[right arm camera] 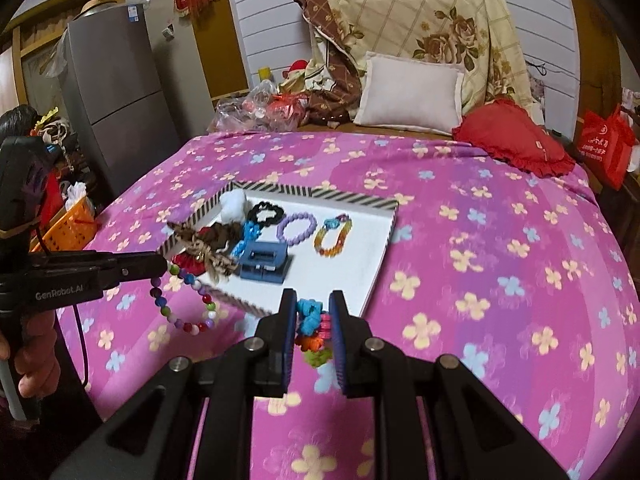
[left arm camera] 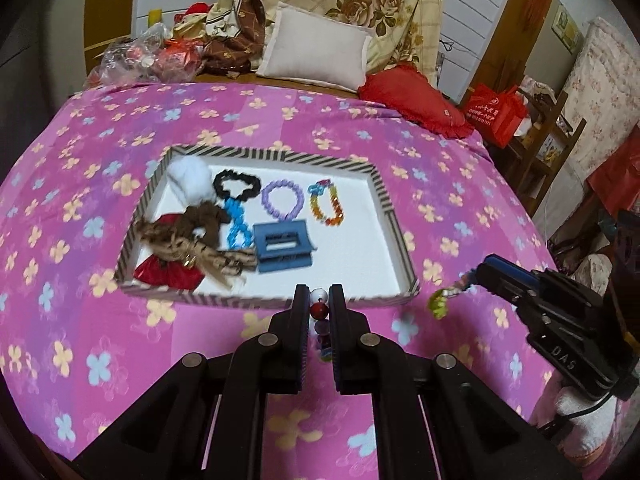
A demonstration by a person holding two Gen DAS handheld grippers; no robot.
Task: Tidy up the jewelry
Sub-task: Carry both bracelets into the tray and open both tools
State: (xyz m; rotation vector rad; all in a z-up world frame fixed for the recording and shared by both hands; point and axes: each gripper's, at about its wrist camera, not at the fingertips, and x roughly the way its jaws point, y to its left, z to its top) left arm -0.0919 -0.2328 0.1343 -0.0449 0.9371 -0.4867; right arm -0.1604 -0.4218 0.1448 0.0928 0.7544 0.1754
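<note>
A white tray with a striped rim (left arm camera: 384,196) (right arm camera: 384,240) lies on the pink bedspread. In it are a purple bead bracelet (left arm camera: 281,200) (right arm camera: 297,228), an orange-yellow bracelet (left arm camera: 328,204) (right arm camera: 334,236), a black scrunchie (left arm camera: 236,184), a blue hair clip (left arm camera: 282,250) (right arm camera: 264,266) and several hair ties. My left gripper (left arm camera: 319,300) (right arm camera: 160,268) is shut on a multicoloured bead bracelet (left arm camera: 319,310) (right arm camera: 188,304), which hangs above the bed near the tray's front edge. My right gripper (right arm camera: 313,304) (left arm camera: 478,276) is shut on a colourful flower bracelet (right arm camera: 312,328) (left arm camera: 440,300).
A white pillow (left arm camera: 316,50), a red cushion (left arm camera: 416,98) and a floral quilt (right arm camera: 420,8) lie at the head of the bed. Plastic bags (right arm camera: 260,110) sit at the back left. A grey fridge (right arm camera: 116,92) and an orange basket (right arm camera: 68,224) stand left of the bed.
</note>
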